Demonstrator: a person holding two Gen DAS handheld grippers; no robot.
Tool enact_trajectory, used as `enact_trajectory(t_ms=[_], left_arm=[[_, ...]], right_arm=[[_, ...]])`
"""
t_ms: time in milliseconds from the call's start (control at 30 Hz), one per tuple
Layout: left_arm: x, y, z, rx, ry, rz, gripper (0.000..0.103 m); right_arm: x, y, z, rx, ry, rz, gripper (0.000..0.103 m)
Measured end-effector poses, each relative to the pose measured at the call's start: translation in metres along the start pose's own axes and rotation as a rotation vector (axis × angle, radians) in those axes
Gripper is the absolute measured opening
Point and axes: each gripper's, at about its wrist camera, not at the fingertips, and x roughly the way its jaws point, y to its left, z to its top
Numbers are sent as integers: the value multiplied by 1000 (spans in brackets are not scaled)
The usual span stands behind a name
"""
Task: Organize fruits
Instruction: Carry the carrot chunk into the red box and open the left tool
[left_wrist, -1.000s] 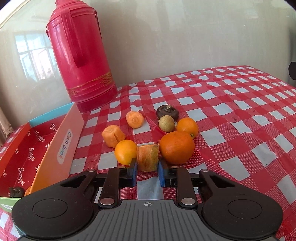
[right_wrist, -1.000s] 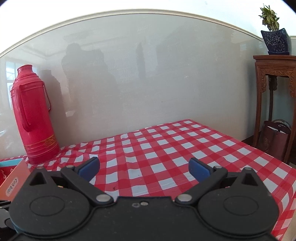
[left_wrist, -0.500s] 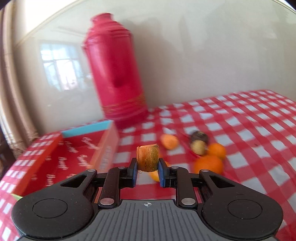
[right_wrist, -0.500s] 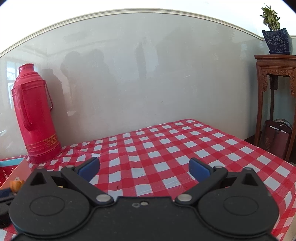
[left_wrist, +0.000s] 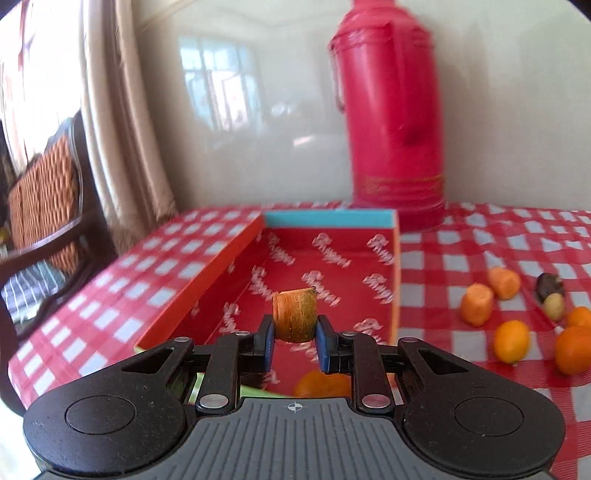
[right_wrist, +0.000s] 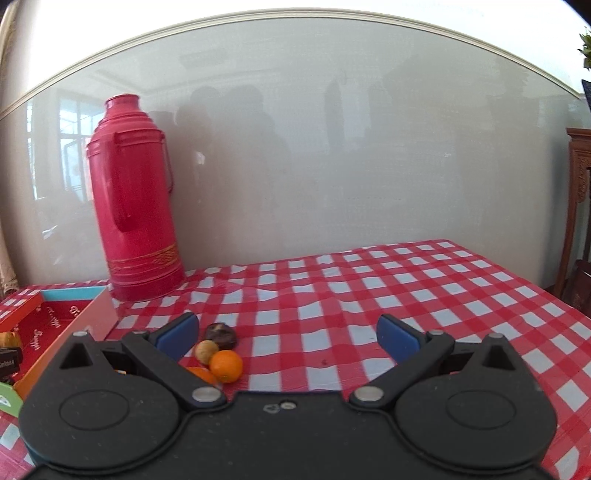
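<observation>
Carrot chunk (left_wrist: 294, 315): stubby, upright, gripped by left gripper (left_wrist: 294, 349) above red box (left_wrist: 332, 254), frame centre. Right gripper (right_wrist: 286, 338): wide, empty; only its view shows thermos top (right_wrist: 122, 101).

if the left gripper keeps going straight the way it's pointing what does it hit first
Most likely the red printed floor of the open box, since the left gripper, shut on a carrot chunk, points down into it. Depth is unclear; it could instead reach the box's blue far wall.

A tall red plastic thermos flask (right_wrist: 135, 199) stands at the back edge of the bench (right_wrist: 369, 295), under its red-and-white checked cloth, against a glossy grey wall (right_wrist: 332, 147); a wicker-backed wooden chair (left_wrist: 44, 206) sits beyond the bench's left edge.
</observation>
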Motion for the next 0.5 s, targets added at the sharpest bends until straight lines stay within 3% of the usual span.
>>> enact_trajectory(t_ms=[133, 400, 433, 500], left_arm=[[12, 14, -2, -40, 70, -2, 23], [8, 32, -2, -92, 74, -2, 27], [6, 35, -2, -100, 67, 0, 30], [1, 42, -1, -111, 45, 17, 55]], right_arm=[[1, 12, 0, -22, 3, 24, 97], [7, 27, -4, -45, 36, 72, 97], [8, 29, -5, -51, 42, 77, 97], [11, 33, -6, -59, 55, 87, 97]])
